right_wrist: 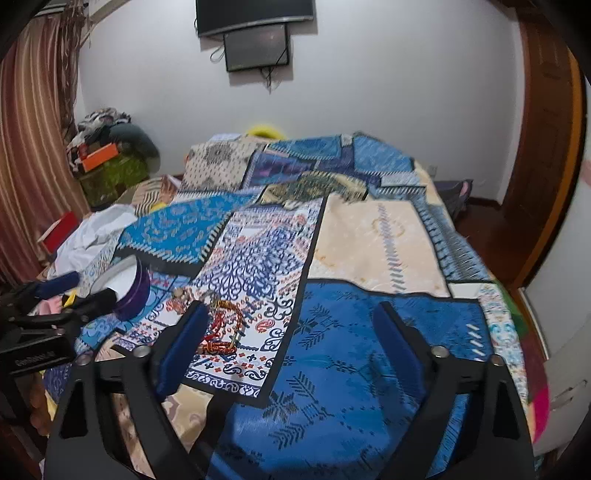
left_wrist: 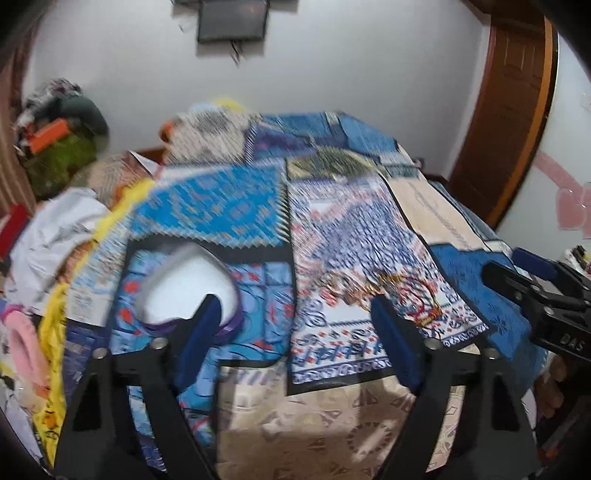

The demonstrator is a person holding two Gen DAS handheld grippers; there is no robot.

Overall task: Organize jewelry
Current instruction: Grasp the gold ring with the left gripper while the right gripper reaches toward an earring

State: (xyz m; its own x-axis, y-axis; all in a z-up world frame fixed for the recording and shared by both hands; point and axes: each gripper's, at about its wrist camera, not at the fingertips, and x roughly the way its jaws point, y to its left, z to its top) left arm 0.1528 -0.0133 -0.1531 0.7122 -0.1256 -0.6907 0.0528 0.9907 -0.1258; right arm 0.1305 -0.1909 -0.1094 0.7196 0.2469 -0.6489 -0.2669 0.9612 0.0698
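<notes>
A: On the white-and-blue printed panel of the patchwork bedspread (right_wrist: 380, 240), a tangle of red and gold jewelry (right_wrist: 221, 328) is seen, lying loose and ungripped.

B: Where is it placed against the right gripper (right_wrist: 291, 328)?

A: At about 9 o'clock of the gap, just beside the left blue pad (right_wrist: 184, 339). The jaws are held wide apart, and only bedspread is framed between them.

B: And the left gripper (left_wrist: 299, 325)?

A: Its jaws are likewise spread, with nothing clamped. In its blurred view the jewelry (left_wrist: 391, 291) is found at roughly 1 o'clock of the gap, near the right pad (left_wrist: 395, 339).

B: Is a container visible?

A: A heart-shaped box (left_wrist: 188, 288), white inside with a purple wall, is set on the bedspread at 9 o'clock of the jewelry, partly hidden by the left pad.

B: Further out?

A: 2 dark screens (right_wrist: 255, 33) are mounted on the wall at 12 o'clock, and striped curtains (right_wrist: 29, 155) are hung at 9 o'clock.
</notes>
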